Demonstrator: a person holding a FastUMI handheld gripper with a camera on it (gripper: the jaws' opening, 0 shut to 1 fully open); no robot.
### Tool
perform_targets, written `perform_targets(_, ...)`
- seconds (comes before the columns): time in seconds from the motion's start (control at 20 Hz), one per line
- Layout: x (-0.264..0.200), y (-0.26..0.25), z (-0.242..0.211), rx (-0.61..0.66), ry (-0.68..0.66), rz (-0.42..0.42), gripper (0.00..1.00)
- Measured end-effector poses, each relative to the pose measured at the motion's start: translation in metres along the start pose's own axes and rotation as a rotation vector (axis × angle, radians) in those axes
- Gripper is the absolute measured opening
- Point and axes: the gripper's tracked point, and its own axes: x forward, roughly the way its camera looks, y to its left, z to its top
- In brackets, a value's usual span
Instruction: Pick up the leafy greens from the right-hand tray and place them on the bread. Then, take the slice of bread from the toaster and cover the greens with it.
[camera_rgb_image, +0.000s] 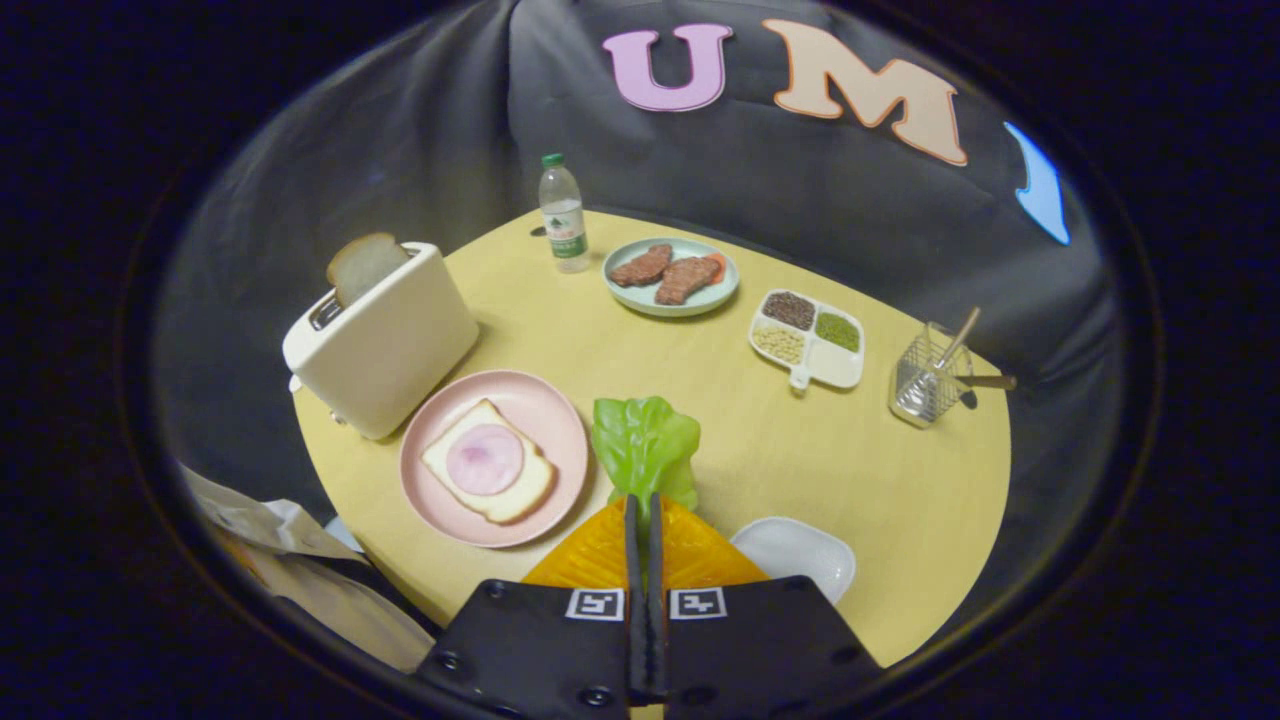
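Observation:
My gripper (643, 505) is shut on the leafy greens (645, 445), which stick out past the fingertips and hang above the table between the pink plate and the white tray. The pink plate (545, 410) lies ahead to the left and holds a slice of bread (525, 490) topped with a round of ham (485, 459). Beyond the plate stands a cream toaster (385, 335) with a slice of bread (362, 265) poking up from its slot. A small white tray (795, 552) sits to the right of the fingers.
A light blue plate (672, 300) with two meat patties, a water bottle (563, 212), a divided white dish of beans (808, 340) and a wire basket with utensils (925, 380) stand at the far side of the round yellow table (900, 480). Crumpled paper (260, 520) lies off the table's left edge.

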Motion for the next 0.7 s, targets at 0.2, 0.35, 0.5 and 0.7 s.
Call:
perform_targets(0.2, 0.010, 0.051, 0.014, -0.009, -0.001, 0.070, 0.03)
perform_targets(0.35, 0.021, 0.087, 0.022, -0.019, 0.003, 0.121, 0.03)
perform_targets(0.5, 0.036, 0.125, 0.024, -0.007, 0.016, 0.176, 0.03)
perform_targets(0.7, 0.057, 0.161, 0.019, 0.009, 0.056, 0.231, 0.03)
